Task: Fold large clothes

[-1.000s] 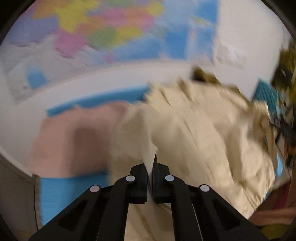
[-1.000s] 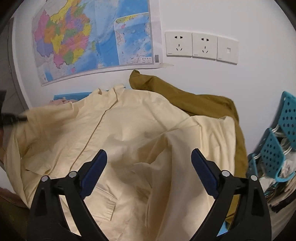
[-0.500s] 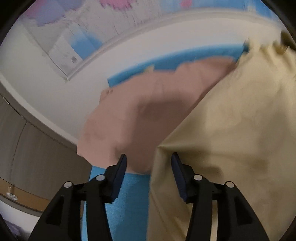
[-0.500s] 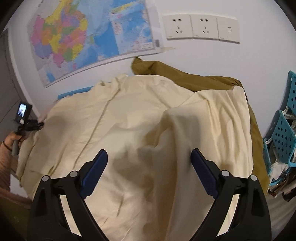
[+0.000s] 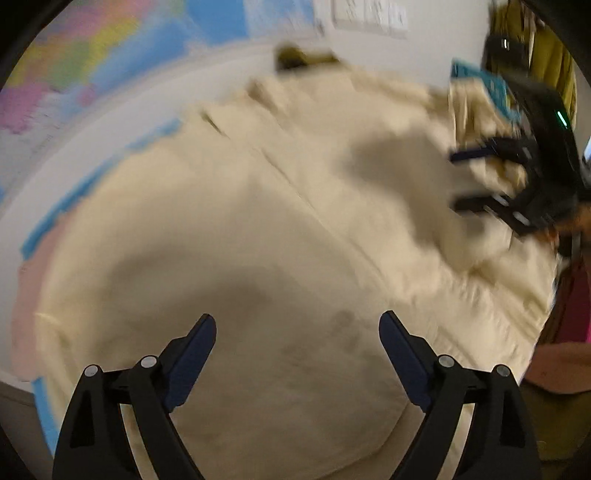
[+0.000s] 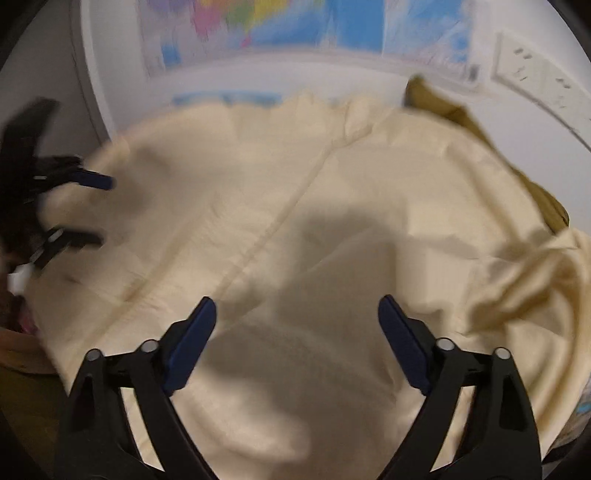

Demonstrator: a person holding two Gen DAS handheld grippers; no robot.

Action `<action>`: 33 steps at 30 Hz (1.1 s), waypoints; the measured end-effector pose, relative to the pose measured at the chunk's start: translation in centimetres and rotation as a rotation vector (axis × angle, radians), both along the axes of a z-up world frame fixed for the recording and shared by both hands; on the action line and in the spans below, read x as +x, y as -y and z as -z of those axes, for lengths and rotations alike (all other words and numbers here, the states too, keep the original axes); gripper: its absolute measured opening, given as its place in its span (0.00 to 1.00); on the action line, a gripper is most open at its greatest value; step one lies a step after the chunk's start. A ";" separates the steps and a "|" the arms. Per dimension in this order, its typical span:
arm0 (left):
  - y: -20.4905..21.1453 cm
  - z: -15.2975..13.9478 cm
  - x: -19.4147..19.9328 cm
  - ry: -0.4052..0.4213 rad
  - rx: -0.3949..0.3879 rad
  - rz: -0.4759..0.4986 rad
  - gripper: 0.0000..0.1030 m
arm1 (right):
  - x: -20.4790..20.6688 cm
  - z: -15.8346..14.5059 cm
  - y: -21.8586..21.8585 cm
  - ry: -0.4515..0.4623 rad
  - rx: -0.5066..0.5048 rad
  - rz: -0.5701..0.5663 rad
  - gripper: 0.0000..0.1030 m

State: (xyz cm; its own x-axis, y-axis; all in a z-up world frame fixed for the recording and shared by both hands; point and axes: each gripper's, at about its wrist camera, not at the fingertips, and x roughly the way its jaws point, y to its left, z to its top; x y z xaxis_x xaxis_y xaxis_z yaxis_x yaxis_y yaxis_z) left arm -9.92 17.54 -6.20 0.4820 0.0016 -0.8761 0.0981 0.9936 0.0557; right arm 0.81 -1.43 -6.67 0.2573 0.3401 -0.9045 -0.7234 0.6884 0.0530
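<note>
Along the left edge of the blue surface [image 5: 48, 218], a pink cloth [image 5: 27, 295] shows from under the spread garment. The cream garment [image 5: 280, 229] lies opened out over most of that surface, its front seam running from the far edge toward the near right, with soft creases across it.

The left gripper [image 5: 297, 328] hangs over the near left part of the garment, jaws opening and already far apart; nothing is between them, only cloth lying below. In the right wrist view it appears blurred at the left edge [image 6: 86, 210].

The right gripper [image 6: 297, 310] hangs over the near right part, jaws wide but closing, with no cloth pinched between them. Its blurred shape shows at the right of the left wrist view [image 5: 461, 181].

At the far right corner an olive-brown cloth [image 6: 454, 110] peeks out from beneath the garment, whose right side is bunched into folds [image 6: 524, 280]. A coloured map [image 6: 295, 26] and white sockets [image 6: 532, 81] are on the wall behind.
</note>
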 end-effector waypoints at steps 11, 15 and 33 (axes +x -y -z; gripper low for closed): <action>-3.1 3.0 5.5 0.000 0.035 -0.219 0.17 | 5.6 -1.2 1.9 -0.026 0.227 0.147 0.01; -5.5 3.7 7.1 0.066 0.145 -0.326 0.14 | 7.5 0.7 2.0 -0.011 0.215 0.230 0.00; -1.8 -1.6 1.7 0.215 0.059 -0.106 0.76 | -1.7 -6.3 17.6 0.156 0.291 0.397 0.68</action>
State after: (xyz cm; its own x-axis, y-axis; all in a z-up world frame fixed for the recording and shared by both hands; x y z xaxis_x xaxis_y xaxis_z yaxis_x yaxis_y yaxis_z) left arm -8.25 19.38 -4.61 0.6521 0.1108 -0.7500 -0.0273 0.9921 0.1228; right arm -0.86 -19.02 -0.36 0.5415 0.4211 -0.7276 -0.4242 0.8841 0.1959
